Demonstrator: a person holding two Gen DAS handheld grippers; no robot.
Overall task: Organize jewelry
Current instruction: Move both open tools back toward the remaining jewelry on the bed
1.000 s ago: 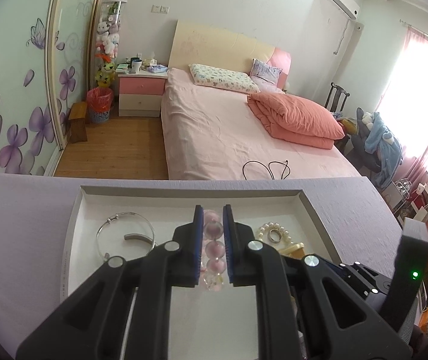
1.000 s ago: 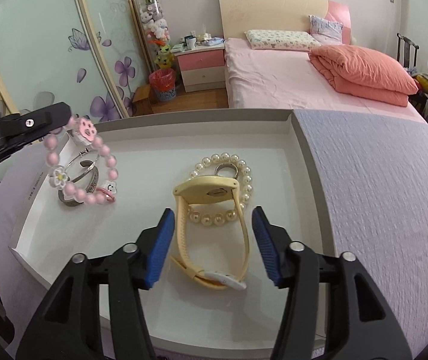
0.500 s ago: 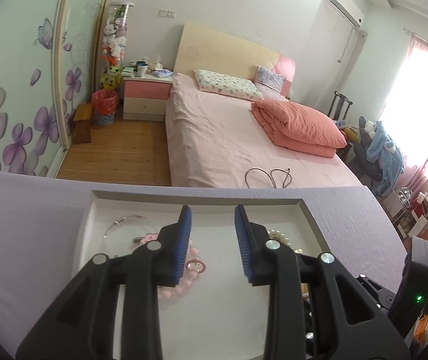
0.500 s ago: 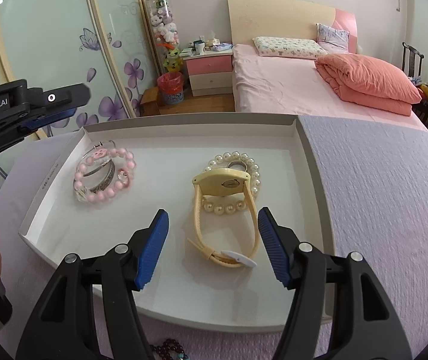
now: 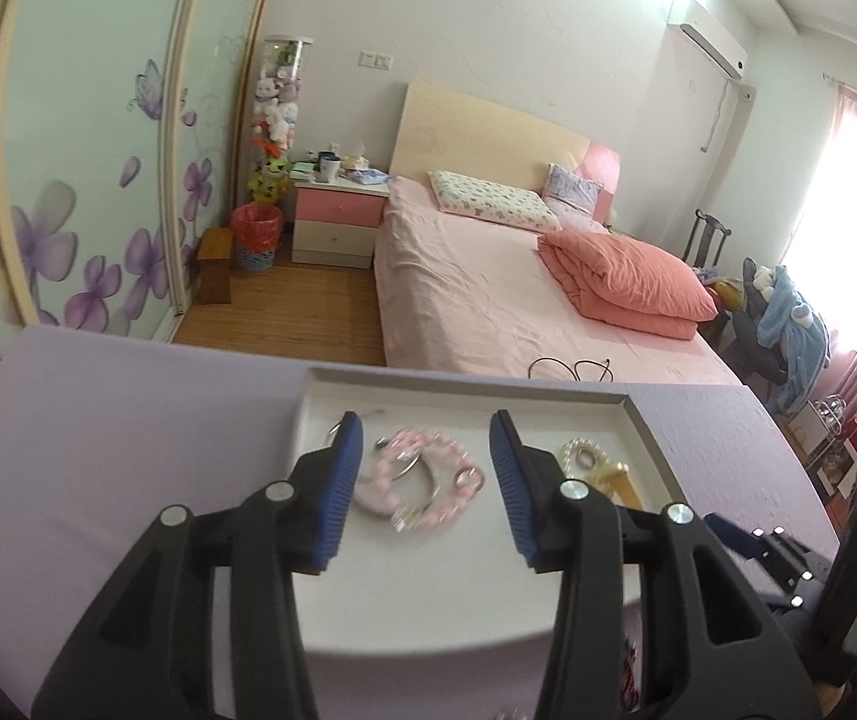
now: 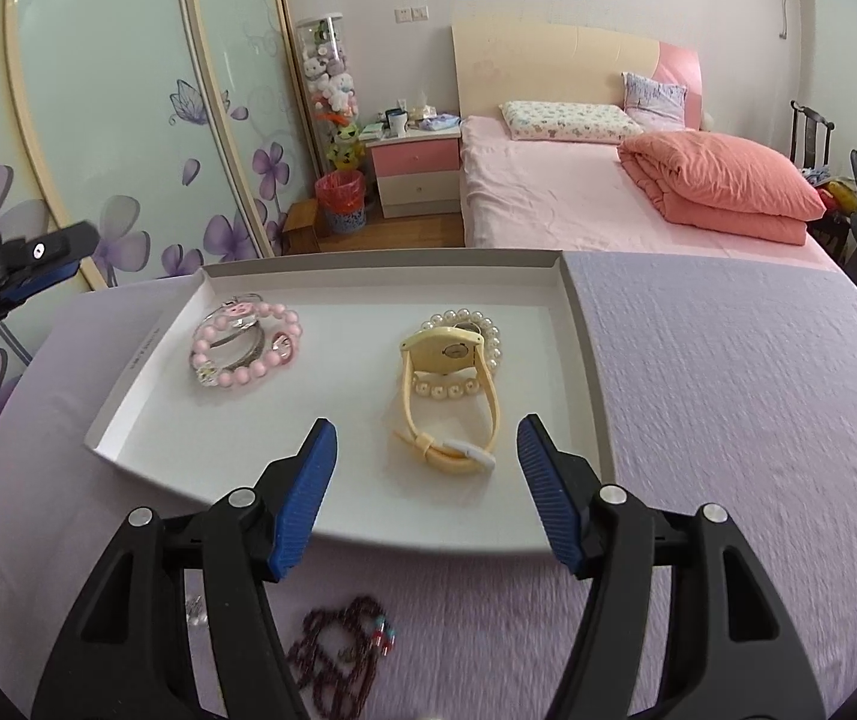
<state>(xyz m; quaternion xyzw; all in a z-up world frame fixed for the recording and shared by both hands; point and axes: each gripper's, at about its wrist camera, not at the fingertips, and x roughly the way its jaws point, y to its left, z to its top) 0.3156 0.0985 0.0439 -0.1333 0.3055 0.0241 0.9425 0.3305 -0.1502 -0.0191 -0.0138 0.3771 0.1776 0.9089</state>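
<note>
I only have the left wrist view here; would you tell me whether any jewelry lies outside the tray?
Observer: Yes, a dark red bead string lies on the purple cloth, just in front of the near edge of the tray.
Operator: Thank you. Is the right gripper holding anything?
Observer: No, the right gripper is open and empty, above the tray's near part.
Operator: And what is the yellow thing beside the pearls?
Observer: A yellow watch, its face resting on the pearl bracelet, with the strap buckled.
</note>
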